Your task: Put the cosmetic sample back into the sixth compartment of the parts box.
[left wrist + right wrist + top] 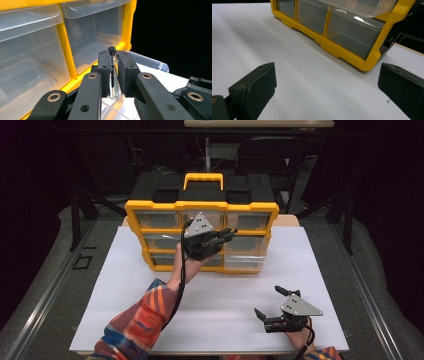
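Your left gripper [113, 75] hides part of one small black-capped vial [114, 75], fingers pinching it at the organizer's [201, 207] nine drawers, while your right gripper [272, 302] rests at five o'clock on the table [125, 290], fingers spread.

The left gripper [227, 234] is hiding the yellow-framed drawer cabinet's [135, 212] middle drawers; its small clear vial's [114, 75] contents are staying unreadable.
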The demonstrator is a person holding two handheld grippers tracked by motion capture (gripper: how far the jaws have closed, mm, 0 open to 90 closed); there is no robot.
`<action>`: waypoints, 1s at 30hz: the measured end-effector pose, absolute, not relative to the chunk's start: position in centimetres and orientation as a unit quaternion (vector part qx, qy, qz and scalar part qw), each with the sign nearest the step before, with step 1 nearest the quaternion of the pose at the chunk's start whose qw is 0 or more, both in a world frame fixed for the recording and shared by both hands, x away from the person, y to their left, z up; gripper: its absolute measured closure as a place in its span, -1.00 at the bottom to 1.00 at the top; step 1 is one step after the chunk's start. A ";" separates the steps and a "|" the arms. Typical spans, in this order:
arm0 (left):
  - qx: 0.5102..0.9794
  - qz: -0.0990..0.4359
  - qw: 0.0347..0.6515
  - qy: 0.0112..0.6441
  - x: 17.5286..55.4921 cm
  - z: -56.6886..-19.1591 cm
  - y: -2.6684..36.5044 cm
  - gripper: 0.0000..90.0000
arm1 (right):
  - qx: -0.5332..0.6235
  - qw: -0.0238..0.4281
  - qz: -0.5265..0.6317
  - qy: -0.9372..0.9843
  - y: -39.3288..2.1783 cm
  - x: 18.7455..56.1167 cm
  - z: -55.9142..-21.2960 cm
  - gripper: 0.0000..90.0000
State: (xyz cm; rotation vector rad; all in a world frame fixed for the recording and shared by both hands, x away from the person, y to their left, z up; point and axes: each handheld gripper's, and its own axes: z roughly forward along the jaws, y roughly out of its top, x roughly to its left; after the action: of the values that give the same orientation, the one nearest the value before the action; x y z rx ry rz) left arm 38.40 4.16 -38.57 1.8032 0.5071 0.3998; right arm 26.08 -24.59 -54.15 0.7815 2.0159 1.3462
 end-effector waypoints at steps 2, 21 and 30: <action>0.771 0.169 0.574 0.216 38.4 -38.6 4.0 0.79 | 0.293 0.293 0.505 0.757 -24.6 26.1 -54.2 -0.97; 0.777 0.153 0.573 0.212 38.7 -39.3 3.1 0.79 | 0.294 0.289 0.504 0.759 -24.6 26.2 -54.2 -0.97; 0.786 0.145 0.563 0.210 39.0 -39.6 2.8 0.79 | 0.294 0.283 0.500 0.764 -24.5 26.3 -54.3 -0.97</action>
State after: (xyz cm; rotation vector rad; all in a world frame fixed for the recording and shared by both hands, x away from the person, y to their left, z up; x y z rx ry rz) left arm 38.96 2.75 -39.60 1.8497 0.4934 0.3407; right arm 26.25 -24.47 -54.30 0.7872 2.0452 1.3400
